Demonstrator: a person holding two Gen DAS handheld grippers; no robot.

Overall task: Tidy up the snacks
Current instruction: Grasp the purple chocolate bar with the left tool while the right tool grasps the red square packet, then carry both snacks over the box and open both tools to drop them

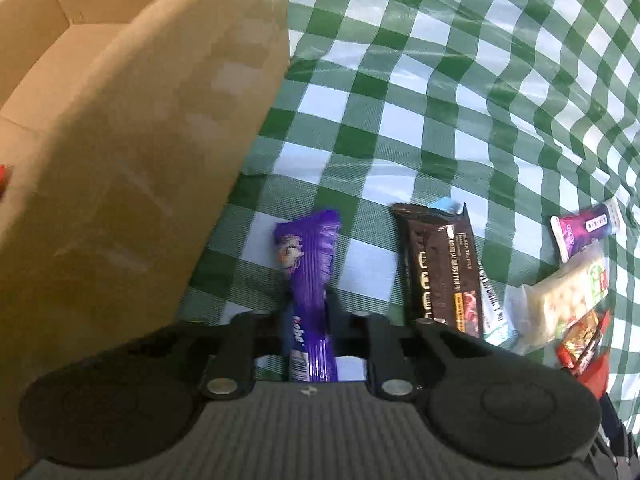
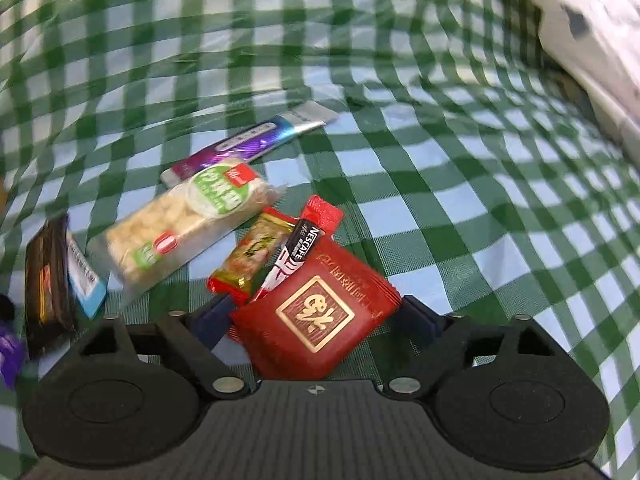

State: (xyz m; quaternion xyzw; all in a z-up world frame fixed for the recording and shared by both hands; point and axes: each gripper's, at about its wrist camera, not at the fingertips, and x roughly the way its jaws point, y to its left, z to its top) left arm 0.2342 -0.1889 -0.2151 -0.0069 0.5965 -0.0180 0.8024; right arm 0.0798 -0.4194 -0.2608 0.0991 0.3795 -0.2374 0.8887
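On the green-checked table [image 1: 440, 92], the left hand-held gripper [image 1: 308, 300] is clenched on a purple bar [image 1: 310, 264], its fingers pinching the wrapper's middle while the far end of the bar lies on the cloth. Just to the left a cardboard box [image 1: 132, 152] rises, its tall near wall and outer corner close beside the bar, leaving only a narrow strip of cloth between; its open top shows at upper left. To the right, past a short gap, lies a brown pack [image 1: 440, 272], and beyond it a cluster of snacks near the right edge of the view. Ahead of the bar the cloth is bare and rumpled. In the right wrist view, the right hand-held gripper [image 2: 316, 312] stands wide, released, with a red packet [image 2: 316, 312] between its fingers; the fingers flank the packet's sides, though whether they touch cannot be told. A coffee stick [image 2: 296, 256] and a red-and-gold bar [image 2: 248, 260] lie partly under or against the packet's far-left edge, a rice-puff pack [image 2: 184, 232] and a purple tube [image 2: 248, 144] beyond them. To the right of the packet the cloth lies open up to a pale bag [image 2: 592, 28] at upper right.
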